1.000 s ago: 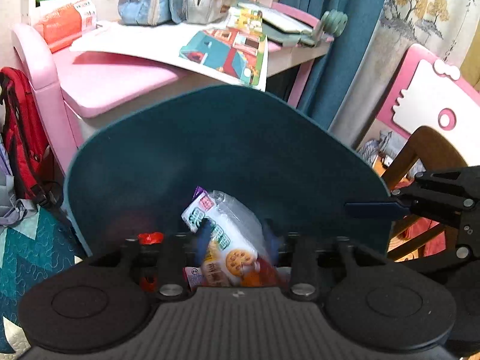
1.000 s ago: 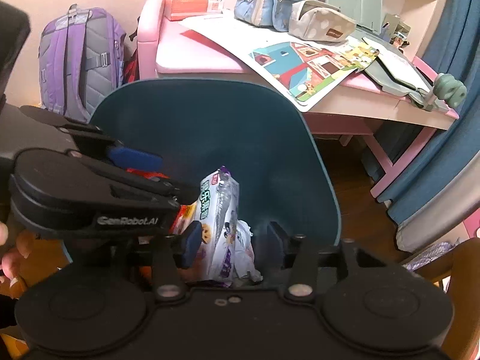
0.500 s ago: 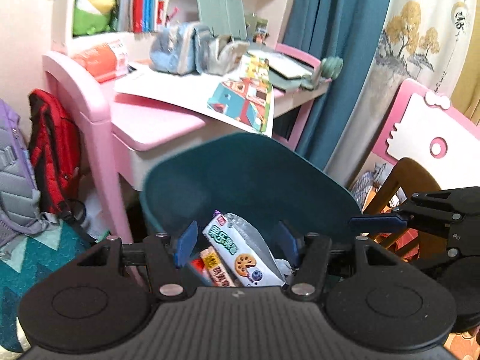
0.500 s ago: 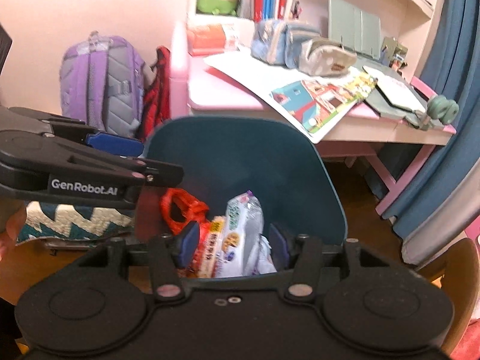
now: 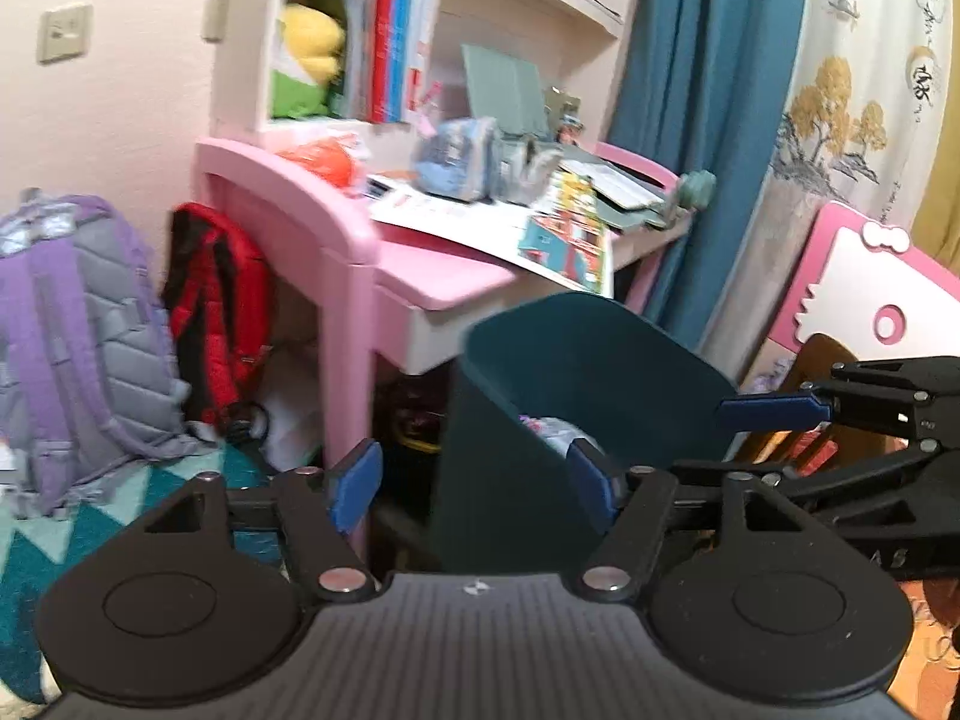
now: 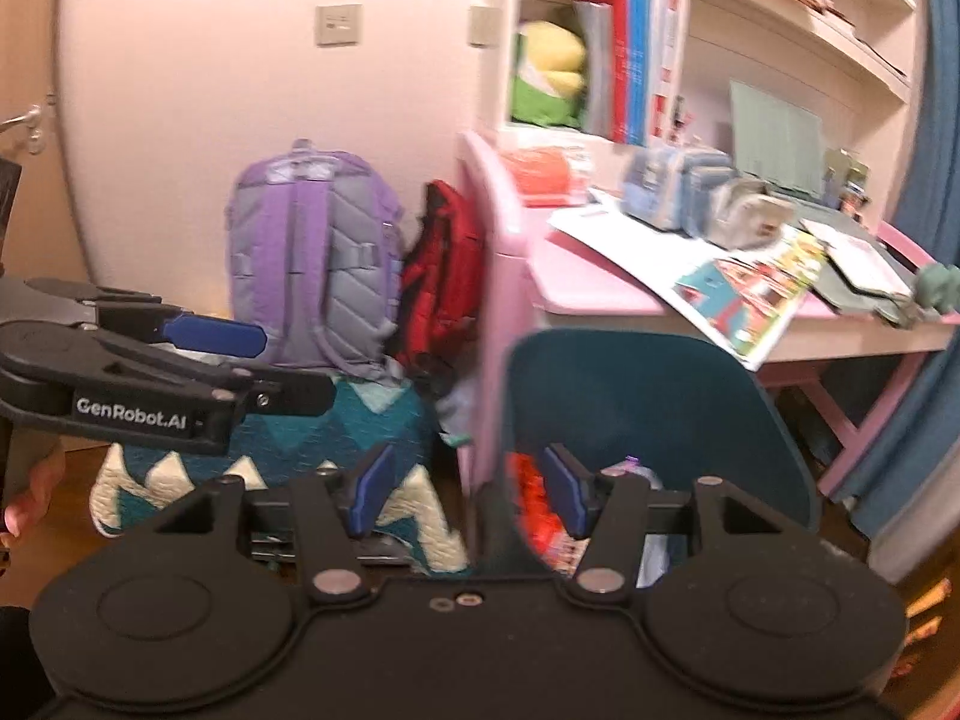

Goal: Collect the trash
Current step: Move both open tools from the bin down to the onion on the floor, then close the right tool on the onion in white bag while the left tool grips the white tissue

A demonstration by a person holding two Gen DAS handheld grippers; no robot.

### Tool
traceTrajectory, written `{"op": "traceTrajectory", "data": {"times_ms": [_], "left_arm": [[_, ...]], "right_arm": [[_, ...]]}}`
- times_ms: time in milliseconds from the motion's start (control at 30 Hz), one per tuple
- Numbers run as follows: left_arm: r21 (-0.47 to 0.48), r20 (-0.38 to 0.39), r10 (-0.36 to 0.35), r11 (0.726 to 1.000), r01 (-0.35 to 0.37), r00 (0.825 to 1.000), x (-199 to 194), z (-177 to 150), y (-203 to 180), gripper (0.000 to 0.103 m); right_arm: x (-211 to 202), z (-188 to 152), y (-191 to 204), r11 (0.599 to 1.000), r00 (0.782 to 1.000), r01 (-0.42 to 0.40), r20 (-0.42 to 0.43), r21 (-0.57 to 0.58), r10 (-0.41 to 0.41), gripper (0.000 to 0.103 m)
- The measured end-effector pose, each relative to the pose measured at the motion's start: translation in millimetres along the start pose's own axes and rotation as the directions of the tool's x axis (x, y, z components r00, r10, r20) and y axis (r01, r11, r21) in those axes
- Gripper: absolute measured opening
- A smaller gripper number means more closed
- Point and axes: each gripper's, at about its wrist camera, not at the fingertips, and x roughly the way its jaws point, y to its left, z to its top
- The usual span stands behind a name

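A: Both tongs are empty. The left gripper (image 5: 477,483) has its blue pads spread and still opening, nothing between them. The right gripper (image 6: 468,489) is the same: jaws opening, nothing held.

B: Where is the trash?

A: In the right wrist view, at one o'clock just beyond the right gripper, stands a dark teal bin (image 6: 648,384). Inside lie snack wrappers (image 6: 537,510), red and printed, partly hidden by the gripper.

B: How would they handle?

A: Probably light, thin, crinkly and slippery; they would crush rather than break. I would pinch a loose edge or corner. The bin looks like stiff plastic, best taken by its rim.

B: And further off?

A: At eleven o'clock a purple backpack (image 6: 312,264), a red bag (image 6: 447,276) beside it; at two o'clock a cluttered pink desk (image 6: 576,276).
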Motion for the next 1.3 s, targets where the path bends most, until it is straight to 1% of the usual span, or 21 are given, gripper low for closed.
{"op": "traceTrajectory", "data": {"times_ms": [167,233,300,500,633,767,833,900,1067,1200,1300], "left_arm": [[-0.029,0.020,0.043,0.999,-0.043,0.999,-37.0,-20.5,36.3,0.069],[-0.039,0.029,0.066,0.997,-0.065,0.997,-50.1,-29.4,50.3,0.076],[-0.046,0.037,0.099,0.994,-0.097,0.994,-62.9,-39.2,64.2,0.078],[-0.103,0.025,0.146,0.984,-0.143,0.989,-87.0,-71.9,114.6,0.080],[-0.133,0.008,0.174,0.976,-0.172,0.985,-94.4,-98.6,146.4,0.082],[-0.173,-0.039,0.194,0.965,-0.198,0.980,-90.0,-127.8,181.1,0.082],[-0.177,-0.063,0.219,0.958,-0.227,0.974,-86.3,-145.9,197.8,0.082],[-0.177,-0.078,0.239,0.952,-0.249,0.968,-80.8,-160.3,212.4,0.084],[-0.187,-0.130,0.254,0.943,-0.276,0.958,-58.3,-203.7,254.8,0.101],[-0.203,-0.199,0.253,0.935,-0.292,0.947,-30.4,-242.8,288.9,0.101],[-0.247,-0.263,0.234,0.922,-0.299,0.936,-3.8,-275.5,317.3,0.101]], "right_arm": [[12.5,2.2,39.9,0.998,0.998,-0.065,0.010,-0.021,0.065,0.055],[19.3,2.4,56.6,0.995,0.996,-0.094,0.006,-0.030,0.094,0.056],[27.1,1.5,73.2,0.992,0.993,-0.120,-0.008,-0.040,0.120,0.057],[58.1,-10.2,119.8,0.979,0.981,-0.193,-0.051,-0.063,0.190,0.058],[88.3,-23.4,145.1,0.968,0.967,-0.243,-0.087,-0.062,0.238,0.058],[124.0,-39.7,165.5,0.954,0.949,-0.297,-0.122,-0.035,0.291,0.059],[144.0,-50.0,176.2,0.948,0.939,-0.318,-0.147,-0.030,0.311,0.059],[165.2,-61.5,188.8,0.945,0.935,-0.324,-0.171,-0.045,0.312,0.060],[224.5,-95.4,219.3,0.938,0.914,-0.339,-0.260,-0.072,0.311,0.060],[271.9,-125.1,241.7,0.930,0.893,-0.356,-0.329,-0.096,0.307,0.060],[309.5,-149.7,259.3,0.922,0.875,-0.366,-0.383,-0.127,0.295,0.060]]}}
